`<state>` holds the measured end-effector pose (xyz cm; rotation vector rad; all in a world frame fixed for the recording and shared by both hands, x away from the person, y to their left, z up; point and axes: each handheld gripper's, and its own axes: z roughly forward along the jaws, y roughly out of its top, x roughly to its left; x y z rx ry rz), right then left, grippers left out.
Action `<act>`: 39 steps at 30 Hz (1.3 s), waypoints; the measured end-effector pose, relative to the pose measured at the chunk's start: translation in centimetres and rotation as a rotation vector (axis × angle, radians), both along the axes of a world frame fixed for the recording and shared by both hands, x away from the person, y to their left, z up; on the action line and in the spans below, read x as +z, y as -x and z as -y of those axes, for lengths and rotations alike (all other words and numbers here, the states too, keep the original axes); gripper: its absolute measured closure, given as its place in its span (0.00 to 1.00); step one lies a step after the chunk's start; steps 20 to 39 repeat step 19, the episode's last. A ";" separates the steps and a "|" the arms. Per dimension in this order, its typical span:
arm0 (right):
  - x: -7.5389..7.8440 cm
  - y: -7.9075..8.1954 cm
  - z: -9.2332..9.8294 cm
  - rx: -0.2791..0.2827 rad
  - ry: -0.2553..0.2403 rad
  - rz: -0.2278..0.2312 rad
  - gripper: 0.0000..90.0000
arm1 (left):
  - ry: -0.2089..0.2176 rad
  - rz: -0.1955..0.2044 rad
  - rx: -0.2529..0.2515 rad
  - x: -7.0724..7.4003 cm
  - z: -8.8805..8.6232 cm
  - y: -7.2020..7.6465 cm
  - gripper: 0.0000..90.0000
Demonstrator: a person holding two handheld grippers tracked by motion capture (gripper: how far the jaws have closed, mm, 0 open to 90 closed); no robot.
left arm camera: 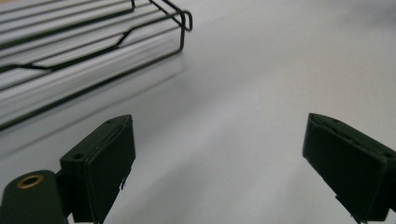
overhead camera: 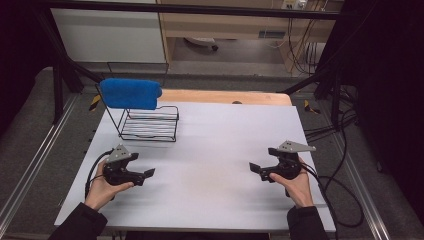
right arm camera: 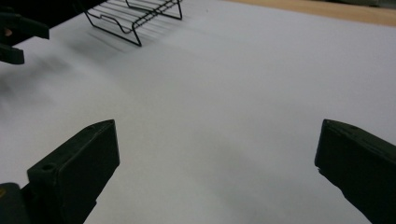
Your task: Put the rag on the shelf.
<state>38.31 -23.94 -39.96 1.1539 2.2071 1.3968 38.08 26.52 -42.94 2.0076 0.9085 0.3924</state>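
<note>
Towel [overhead camera: 130, 93], blue, draped over top bar of wire rack [overhead camera: 150, 124] at far-left of table [overhead camera: 225, 150]; long axis left-to-right. From left gripper [overhead camera: 142, 175], at 12 o'clock, near; jaws apart, empty. From right gripper [overhead camera: 260, 170], at 10 o'clock, well apart; jaws apart, empty.

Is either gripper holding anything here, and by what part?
Nothing is held. The left gripper and right gripper are both open over the bare white table.

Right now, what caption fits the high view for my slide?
Two open grippers, left and right, wait near a rack holding a blue towel.
</note>
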 end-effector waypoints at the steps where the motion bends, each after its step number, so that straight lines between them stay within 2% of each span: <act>1: -0.5 0.2 0.3 -0.002 0.004 -0.008 0.01 | -0.007 -0.003 -0.001 -0.3 -0.1 0.1 0.11; 3: -1.4 0.5 0.8 -0.005 0.012 -0.024 0.01 | -0.023 -0.007 0.000 -0.7 -0.2 0.1 0.11; 9: -3.7 1.3 2.6 -0.001 0.033 -0.034 0.01 | -0.022 0.007 -0.002 -1.2 -0.5 0.6 0.11; 13: -4.4 1.7 3.6 -0.012 0.033 -0.039 0.01 | -0.018 0.012 -0.002 -1.3 -0.7 0.9 0.11; 15: -4.6 1.9 3.8 -0.014 0.023 -0.052 0.01 | -0.018 0.015 -0.004 -1.4 -0.7 1.0 0.11; 39: -4.6 2.0 3.9 -0.011 0.019 -0.048 0.01 | -0.021 0.015 -0.013 -1.6 -0.7 1.1 0.11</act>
